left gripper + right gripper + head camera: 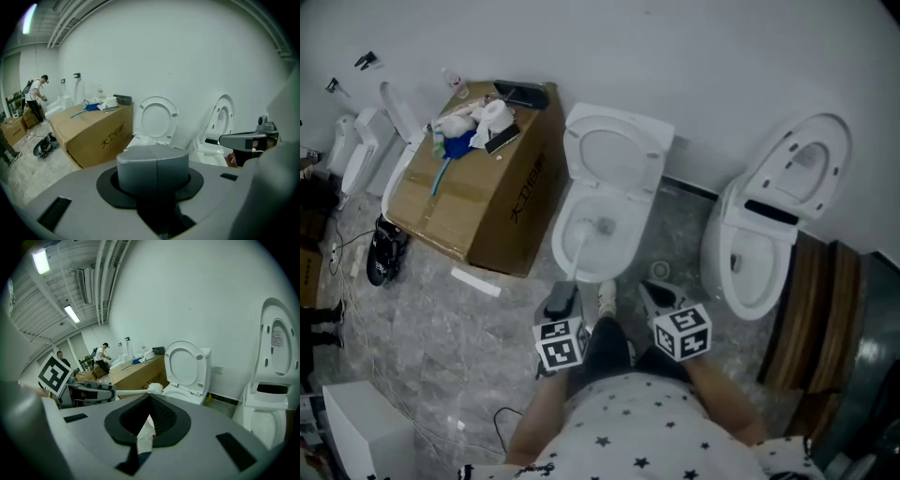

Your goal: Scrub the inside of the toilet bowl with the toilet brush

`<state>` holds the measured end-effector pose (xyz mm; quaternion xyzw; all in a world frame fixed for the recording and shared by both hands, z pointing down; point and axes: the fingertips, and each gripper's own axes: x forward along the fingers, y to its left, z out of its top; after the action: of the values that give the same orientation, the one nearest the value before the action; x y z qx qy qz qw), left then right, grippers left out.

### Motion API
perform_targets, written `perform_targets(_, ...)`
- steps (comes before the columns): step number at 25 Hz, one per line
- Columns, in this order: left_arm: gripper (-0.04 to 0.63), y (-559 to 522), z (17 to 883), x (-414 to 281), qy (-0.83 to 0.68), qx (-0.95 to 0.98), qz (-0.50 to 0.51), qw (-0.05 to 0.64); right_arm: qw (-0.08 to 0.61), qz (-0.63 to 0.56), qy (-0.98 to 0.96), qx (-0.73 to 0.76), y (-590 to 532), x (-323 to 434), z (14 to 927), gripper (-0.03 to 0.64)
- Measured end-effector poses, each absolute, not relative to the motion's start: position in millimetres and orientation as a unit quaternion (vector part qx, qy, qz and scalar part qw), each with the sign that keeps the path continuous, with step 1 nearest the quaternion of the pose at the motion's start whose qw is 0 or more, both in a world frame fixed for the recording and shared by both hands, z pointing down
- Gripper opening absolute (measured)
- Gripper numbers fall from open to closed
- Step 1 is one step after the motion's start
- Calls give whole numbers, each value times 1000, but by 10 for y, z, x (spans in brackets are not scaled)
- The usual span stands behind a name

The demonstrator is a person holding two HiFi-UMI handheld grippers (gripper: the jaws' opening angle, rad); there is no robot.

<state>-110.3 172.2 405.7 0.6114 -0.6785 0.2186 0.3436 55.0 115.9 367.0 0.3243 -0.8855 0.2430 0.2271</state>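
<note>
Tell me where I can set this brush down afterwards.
Bare floor lies left of your feet, in front of the cardboard box and white strip. The box top's near half is free. Crowded: the box's far end, with rags, and the tight gap between centre toilet and right toilet.

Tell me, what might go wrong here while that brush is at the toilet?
1. The left gripper holds the toilet brush only by its thin handle; pressing hard might twist it in the jaws.
2. The person's shoe stands right at the front of the toilet bowl, so splashes could reach it.
3. The cardboard box stands close on the left; a wide stroke might knock it.
</note>
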Motion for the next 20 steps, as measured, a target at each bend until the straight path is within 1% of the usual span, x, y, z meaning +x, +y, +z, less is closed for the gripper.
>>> perform_targets(12,156,890,4729,-1416,-657,600,237,390,275,261,-872,309,585,128,4139,6)
perform_targets(20,156,536,5215,-1555,-645,596,251,406,296,276,-863,303,352,-42,4549,6)
